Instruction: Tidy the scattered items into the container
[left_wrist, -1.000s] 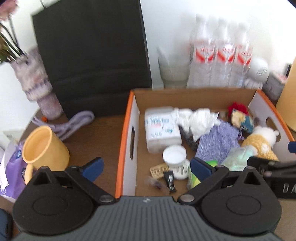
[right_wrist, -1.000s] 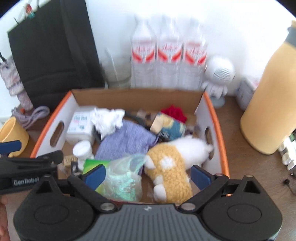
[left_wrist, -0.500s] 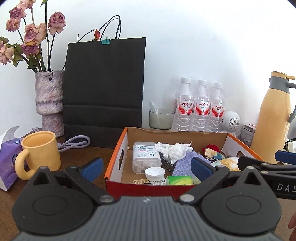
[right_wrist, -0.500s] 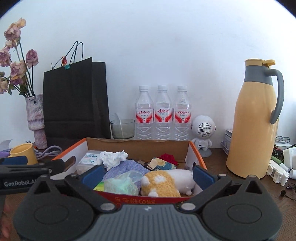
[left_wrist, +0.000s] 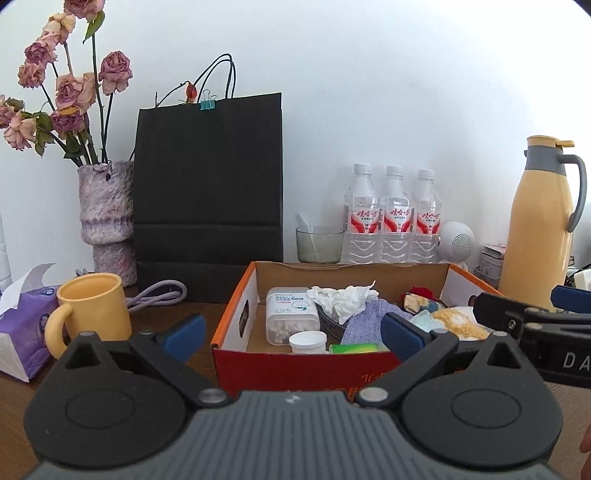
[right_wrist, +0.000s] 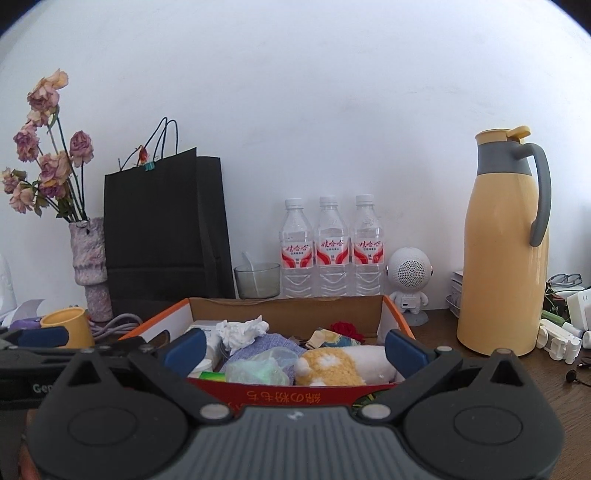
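- Cardboard box (left_wrist: 236, 321) with orange rims sits on the brown bench (left_wrist: 199, 317) in the left wrist view, already holding a cotton-swab tub (left_wrist: 291, 314), a crumpled tissue (left_wrist: 345, 297), a blue cloth (left_wrist: 364, 325), a white cap (left_wrist: 307, 340) and a green packet (left_wrist: 352, 348).
- Left claw (left_wrist: 291, 334) hangs just in front of the box's near wall, blue pads spread wide, gripping nothing.
- Left of the box stand a yellow mug (left_wrist: 92, 314), a tissue pack (left_wrist: 22, 328) and a black paper bag (left_wrist: 208, 192).
- From the right wrist view, the box (right_wrist: 393, 325) also shows a yellow-and-white plush toy (right_wrist: 340, 365) and a pale green plastic bag (right_wrist: 258, 369) near its front.
- Right claw (right_wrist: 295, 349) is likewise released and empty, hovering before the box.
- Behind it stand three water bottles (right_wrist: 330, 251); a yellow thermos jug (right_wrist: 502, 258) stands to the right.
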